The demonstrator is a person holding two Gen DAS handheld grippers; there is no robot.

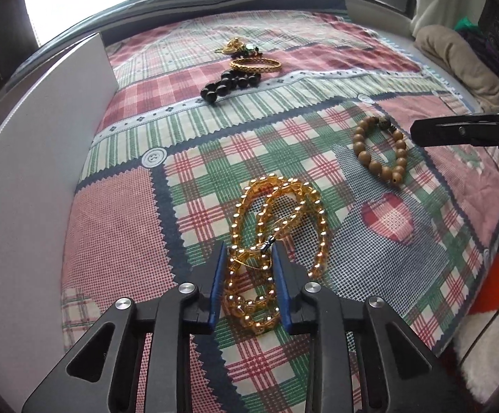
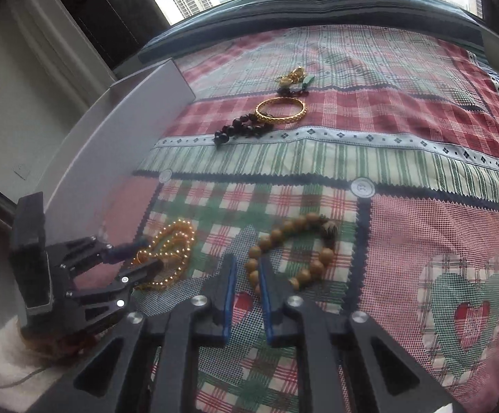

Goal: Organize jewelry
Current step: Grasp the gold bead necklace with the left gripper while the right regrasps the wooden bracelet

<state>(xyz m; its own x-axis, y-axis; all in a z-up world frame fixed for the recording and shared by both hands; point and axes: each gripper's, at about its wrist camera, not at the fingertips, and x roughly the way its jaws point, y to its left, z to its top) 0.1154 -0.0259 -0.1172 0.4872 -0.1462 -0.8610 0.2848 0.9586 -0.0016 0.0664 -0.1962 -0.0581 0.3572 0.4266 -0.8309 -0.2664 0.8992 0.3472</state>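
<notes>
Amber-coloured glass-like beads made up the long necklace (image 1: pixel 277 237), heaped in loose loops on the patchwork bedspread (image 1: pixel 318 79) near its front edge, beside the white box (image 1: pixel 36 179) at the left edge. The left gripper (image 1: pixel 248 258) had its blue pads pinched on a bunch of strands by the clasp. Judged limp, slippery and tangle-prone, it suits gathering several strands. The right gripper (image 2: pixel 247 275), jaws narrowly parted, straddled one side of the wooden bead bracelet (image 2: pixel 294 251); pad contact was unclear. Only the right wrist view showed that; the left showed the clasp.
</notes>
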